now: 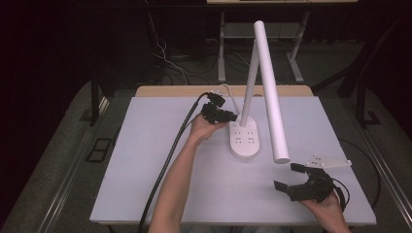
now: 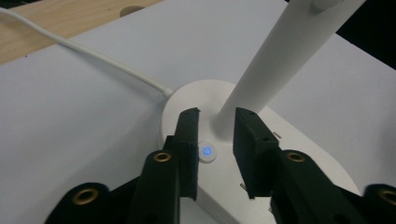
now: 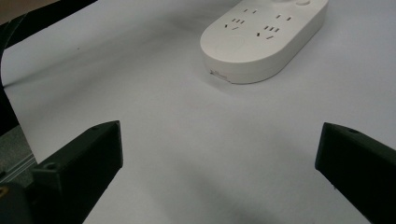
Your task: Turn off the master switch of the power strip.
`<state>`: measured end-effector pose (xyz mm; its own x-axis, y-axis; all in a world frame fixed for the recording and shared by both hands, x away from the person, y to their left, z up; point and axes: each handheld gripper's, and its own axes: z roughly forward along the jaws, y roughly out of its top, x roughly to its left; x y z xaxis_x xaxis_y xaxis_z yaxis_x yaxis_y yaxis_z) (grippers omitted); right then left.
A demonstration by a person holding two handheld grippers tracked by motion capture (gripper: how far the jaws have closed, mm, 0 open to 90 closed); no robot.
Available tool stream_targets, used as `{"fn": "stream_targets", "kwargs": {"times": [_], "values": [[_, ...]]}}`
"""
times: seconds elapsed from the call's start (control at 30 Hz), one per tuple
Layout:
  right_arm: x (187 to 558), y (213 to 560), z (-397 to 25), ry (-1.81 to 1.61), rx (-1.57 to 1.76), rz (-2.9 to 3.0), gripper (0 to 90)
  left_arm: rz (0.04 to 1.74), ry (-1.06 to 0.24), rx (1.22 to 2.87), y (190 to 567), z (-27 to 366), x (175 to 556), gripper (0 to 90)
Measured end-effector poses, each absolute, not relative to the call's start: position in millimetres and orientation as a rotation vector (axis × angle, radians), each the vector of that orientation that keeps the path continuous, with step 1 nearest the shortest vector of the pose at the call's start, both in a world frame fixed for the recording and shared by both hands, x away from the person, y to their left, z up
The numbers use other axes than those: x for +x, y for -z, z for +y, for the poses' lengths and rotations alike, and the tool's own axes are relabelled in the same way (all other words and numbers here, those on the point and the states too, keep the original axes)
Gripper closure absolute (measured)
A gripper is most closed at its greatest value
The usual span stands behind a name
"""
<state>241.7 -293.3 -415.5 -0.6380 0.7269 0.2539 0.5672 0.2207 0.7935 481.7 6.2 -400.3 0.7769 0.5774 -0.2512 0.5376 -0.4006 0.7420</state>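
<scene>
One white desk lamp (image 1: 245,138) stands near the middle of the pale worktop (image 1: 145,160), a little toward the far edge. Its oval base (image 2: 196,102) carries two groups of sockets on the near half and a single round power button (image 2: 207,152) with a glowing blue symbol at the foot of the stem (image 2: 275,60). The stem rises from the far end of the base and tilts slightly; from its top a long white light bar (image 1: 270,92) slopes down toward the person's side, its end hanging above the worktop just right of the base.

The left gripper (image 1: 221,115) sits at the far left end of the base, its jaws a little apart and clamped on nothing; in the left gripper view the button lies between them, close beside one jaw, with the stem just behind. Whether a jaw touches the base cannot be told. One white cord (image 2: 93,53) runs from the base across the worktop to the far wooden edge.

The right gripper (image 1: 286,177) rests low near the right front of the worktop, well apart from the lamp, jaws spread wide and empty. A grey three-cornered plate (image 1: 326,161) shows just behind it. One black cable (image 1: 170,155) trails from the left gripper alongside the forearm.
</scene>
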Motion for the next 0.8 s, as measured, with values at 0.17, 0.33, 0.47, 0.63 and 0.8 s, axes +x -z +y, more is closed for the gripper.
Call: {"fn": "stream_targets", "kwargs": {"times": [0.17,0.33,0.47,0.63,0.8], "values": [[242.3,415.7,-293.6,-1.386,1.24,2.315,0.3,0.865,-0.026,2.046,408.3,6.8,485.4,81.5],[242.5,415.9,-293.8,-1.384,1.239,2.316,0.3,0.865,-0.027,2.072,414.1,3.4,486.1,89.4],[242.8,416.1,-294.0,-1.384,1.237,2.316,0.3,0.867,-0.024,2.083,417.4,1.5,486.2,89.8],[244.4,416.4,-294.1,-1.382,1.229,2.314,0.3,0.867,-0.025,2.088,419.6,-0.2,485.7,89.8],[244.4,416.4,-294.0,-1.381,1.233,2.314,0.3,0.872,-0.022,2.085,420.9,-1.4,485.5,89.8]]}}
